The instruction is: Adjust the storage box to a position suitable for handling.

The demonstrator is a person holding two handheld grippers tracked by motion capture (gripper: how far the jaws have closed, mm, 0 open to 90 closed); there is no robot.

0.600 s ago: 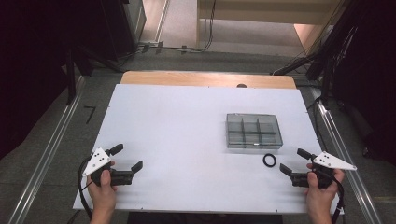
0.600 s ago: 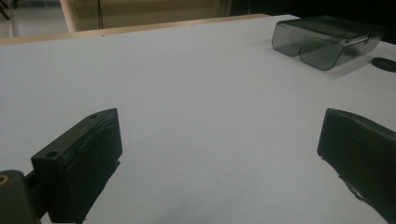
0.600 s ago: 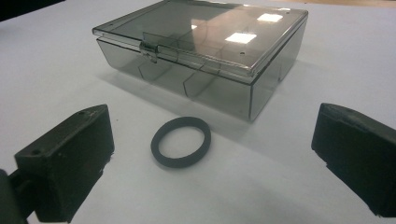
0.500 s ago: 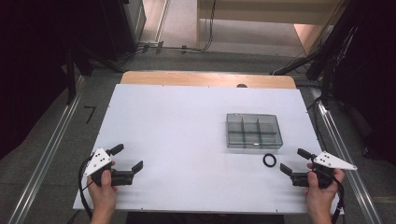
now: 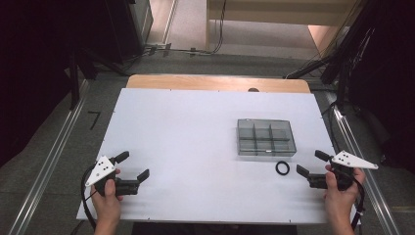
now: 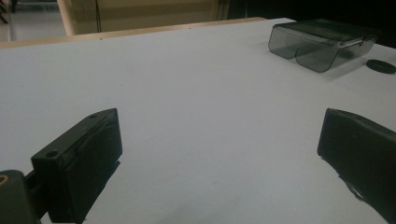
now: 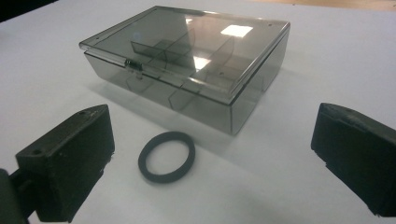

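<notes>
The black ring (image 7: 166, 157) lies flat on the white worktop (image 5: 195, 132), just in front of the smoky compartment box (image 7: 187, 70), near its front wall but apart from it, and squarely between the two jaws of the right tool (image 5: 312, 165), which stand wide apart with nothing between them. The box has its clear lid down, with a small latch at the near left corner and dividers visible through the top. The step in hand looks like picking up the ring, probably to put it in the box. Because the ring is thin and lies flush on the surface, the right tool should come down low, with the jaws straddling it across its width so they catch the outer edge rather than slide over the top; tilting one jaw tip under the rim may help. Keeping the approach clear of the box's front wall avoids nudging it. The left tool (image 5: 132, 166) rests at the near left of the worktop, well apart from both things, its jaws also spread and empty; it is free to come across to steady the box or lift its lid, which must be opened first.
</notes>
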